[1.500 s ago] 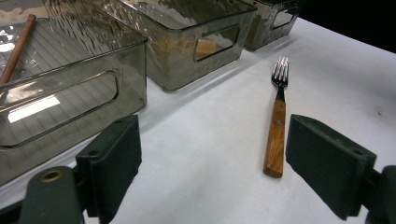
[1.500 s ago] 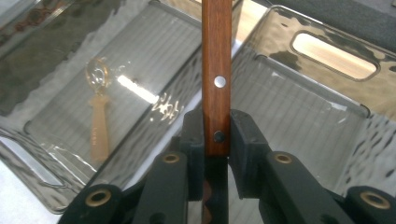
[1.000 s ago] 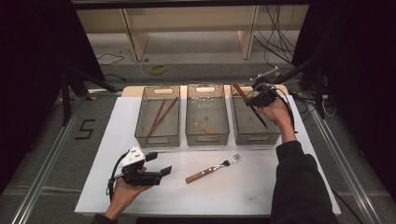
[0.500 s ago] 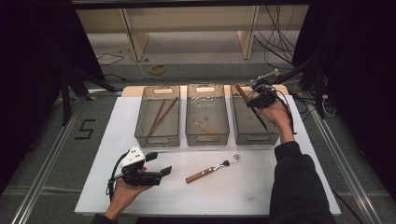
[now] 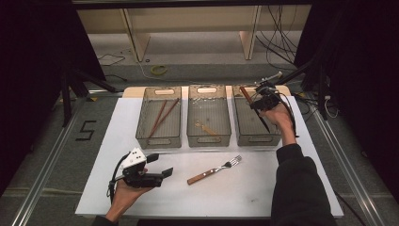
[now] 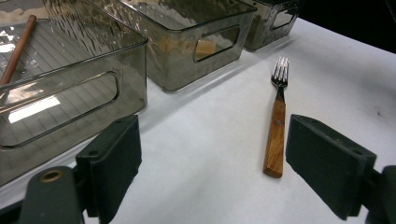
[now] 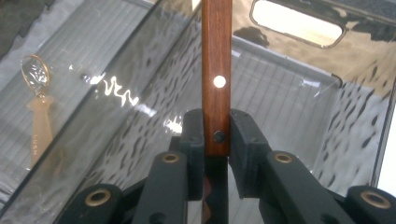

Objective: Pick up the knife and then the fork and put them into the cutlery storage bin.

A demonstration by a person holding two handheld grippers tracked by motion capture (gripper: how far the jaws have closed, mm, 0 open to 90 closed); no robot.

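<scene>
A knife with a brown wooden handle (image 7: 216, 70) is clamped in my right gripper (image 7: 216, 134). In the high view the right gripper (image 5: 258, 100) hovers over the right-hand smoky bin (image 5: 244, 136), and the knife (image 5: 245, 92) slants with its dark blade down into the bin. A fork (image 5: 214, 170) with a wooden handle lies on the white table in front of the middle bin. My left gripper (image 5: 157, 168) is open, low at the front left and pointing toward the fork (image 6: 278, 119). Nothing is between the jaws of the left gripper (image 6: 210, 154).
Three smoky clear bins stand in a row. The left bin (image 5: 141, 132) holds brown chopsticks (image 5: 161, 115), and the middle bin (image 5: 192, 136) holds a pale wooden utensil (image 5: 206, 128). The white table top (image 5: 235, 202) is bare around the fork. Cables lie beyond the far edge.
My right gripper with the knife has shifted only slightly over the right bin. The left gripper and the fork have not moved.
</scene>
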